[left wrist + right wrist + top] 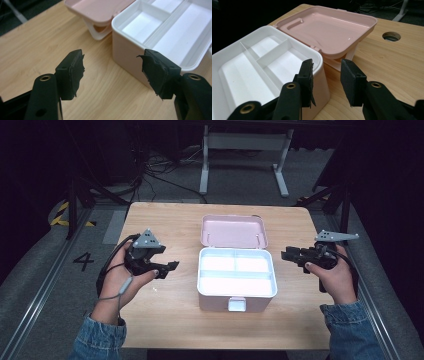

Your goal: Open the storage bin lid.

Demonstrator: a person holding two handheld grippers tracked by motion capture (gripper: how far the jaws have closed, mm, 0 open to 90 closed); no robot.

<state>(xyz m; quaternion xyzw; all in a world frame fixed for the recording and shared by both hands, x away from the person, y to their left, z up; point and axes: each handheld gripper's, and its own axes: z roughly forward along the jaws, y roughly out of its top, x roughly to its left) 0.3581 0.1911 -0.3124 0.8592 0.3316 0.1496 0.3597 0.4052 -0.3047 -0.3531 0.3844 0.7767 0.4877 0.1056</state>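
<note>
A pink box (218, 302) with a white divided tray (236, 270) stands at the table's middle. Its pink lid (233, 231) lies open behind it, and a white latch (237, 304) is on the front wall. My left gripper (169, 269) hovers left of the box, open, with bare wood between its jaws (111, 72). The box's wall (125, 55) is just beyond its right jaw. My right gripper (287, 256) is at the box's right side, open and holding nothing (327, 77). Its jaws stand close by the tray's rim (317, 56), near the lid (329, 27).
The wooden table (165, 320) has bare room left, right and in front of the box. A round cable hole (391, 36) lies in the tabletop past the lid. Beyond the far edge are a white desk frame (245, 150) and dark stands.
</note>
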